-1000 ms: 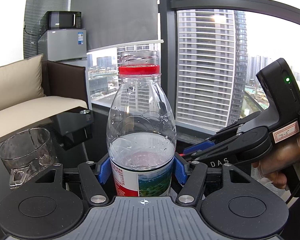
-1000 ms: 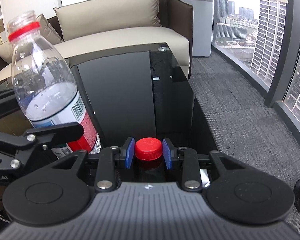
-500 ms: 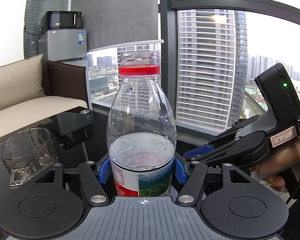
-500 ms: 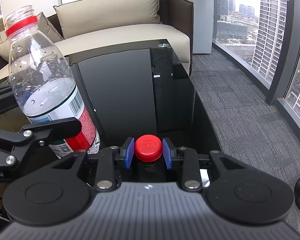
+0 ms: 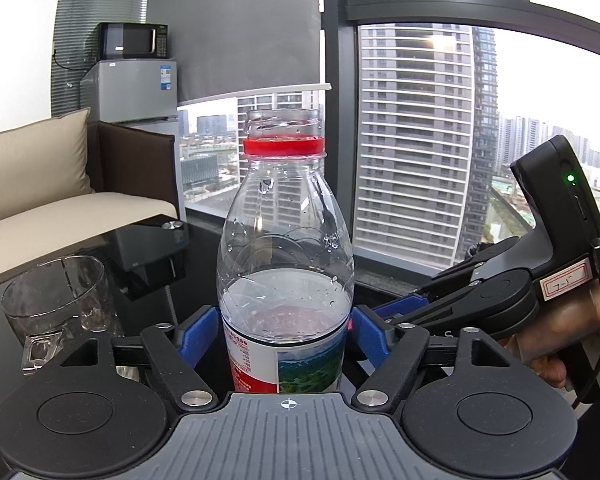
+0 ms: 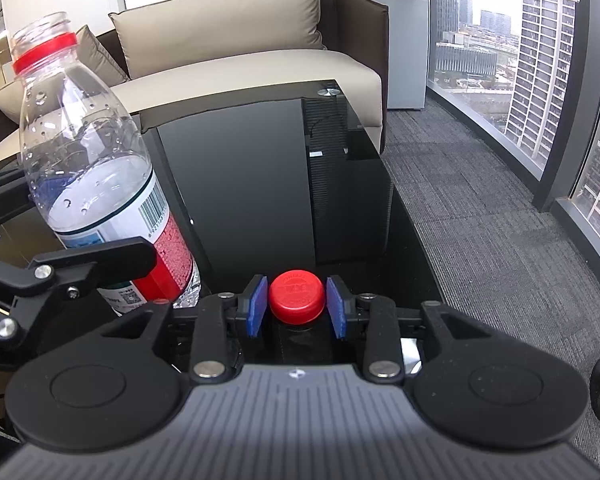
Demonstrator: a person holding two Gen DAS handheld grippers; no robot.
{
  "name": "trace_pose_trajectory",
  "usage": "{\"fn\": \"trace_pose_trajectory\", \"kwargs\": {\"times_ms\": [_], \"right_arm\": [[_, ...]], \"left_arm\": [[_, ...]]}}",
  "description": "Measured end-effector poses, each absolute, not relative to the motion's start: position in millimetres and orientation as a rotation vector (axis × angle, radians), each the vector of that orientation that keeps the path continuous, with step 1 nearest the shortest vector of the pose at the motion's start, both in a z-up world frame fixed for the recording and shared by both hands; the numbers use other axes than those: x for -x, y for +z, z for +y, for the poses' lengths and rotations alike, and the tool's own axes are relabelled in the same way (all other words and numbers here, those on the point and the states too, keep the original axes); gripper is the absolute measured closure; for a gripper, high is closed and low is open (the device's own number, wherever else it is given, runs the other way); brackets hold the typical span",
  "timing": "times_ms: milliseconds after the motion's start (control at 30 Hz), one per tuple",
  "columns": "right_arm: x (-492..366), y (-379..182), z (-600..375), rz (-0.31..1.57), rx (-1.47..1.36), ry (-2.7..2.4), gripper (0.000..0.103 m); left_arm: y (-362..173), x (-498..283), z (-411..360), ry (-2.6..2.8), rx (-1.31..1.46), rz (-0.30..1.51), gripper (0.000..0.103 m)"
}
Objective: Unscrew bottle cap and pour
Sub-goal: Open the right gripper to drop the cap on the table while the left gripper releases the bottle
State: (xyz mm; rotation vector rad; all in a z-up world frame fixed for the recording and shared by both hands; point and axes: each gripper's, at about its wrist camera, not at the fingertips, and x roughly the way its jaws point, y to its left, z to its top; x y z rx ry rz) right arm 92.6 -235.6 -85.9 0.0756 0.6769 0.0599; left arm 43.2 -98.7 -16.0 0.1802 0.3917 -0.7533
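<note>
Cap off, pour not yet begun.
Nearest, the right gripper (image 6: 297, 306) pinched the red cap (image 6: 296, 297) low over the black table (image 6: 240, 184), beside the bottle (image 5: 286, 264), which stood upright and open-necked in the left gripper (image 5: 286, 330)'s clamp. Farther left waited the empty glass cup (image 5: 56, 300); the next move was probably parking the cap, then tilting the bottle over the cup.

Bottle (image 5: 286, 264): clear, smooth plastic, beaded inside with droplets; glossy printed film label. Cap (image 6: 296, 297): red plastic, embossed top, ribbed side. Cup (image 5: 56, 300): clear and glossy; glass or plastic cannot be told. Table (image 6: 252, 184): black, mirror-glossy, reflections noted. Left gripper (image 5: 286, 330) and right gripper (image 6: 296, 306): matt black plastic bodies, ribbed grey housing, bright metal rivets, matt blue pads (image 6: 257, 306). Sofa cushion (image 6: 220, 16): beige woven cloth. Floor carpet (image 6: 480, 208): grey, rough-textured.
</note>
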Motion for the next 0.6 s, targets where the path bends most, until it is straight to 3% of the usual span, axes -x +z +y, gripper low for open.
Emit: {"fn": "trace_pose_trajectory", "kwargs": {"times_ms": [200,400,600], "right_arm": [[-90.6,-84.4,-235.6,0.672,-0.072,0.06,0.051],[-87.0,-82.1,-238.0,0.656,-0.083,0.056,0.023],[-81.7,-78.9,-239.2,0.641,-0.085,0.052,0.011]], "left_arm": [[-12.6,-41.4,-95.2,-0.746,-0.167,0.377,0.015],[-11.1,-39.0,-94.6,-0.736,-0.166,0.367,0.005],[-7.6,-34.7,-92.4,-0.725,-0.16,0.362,0.001]]}}
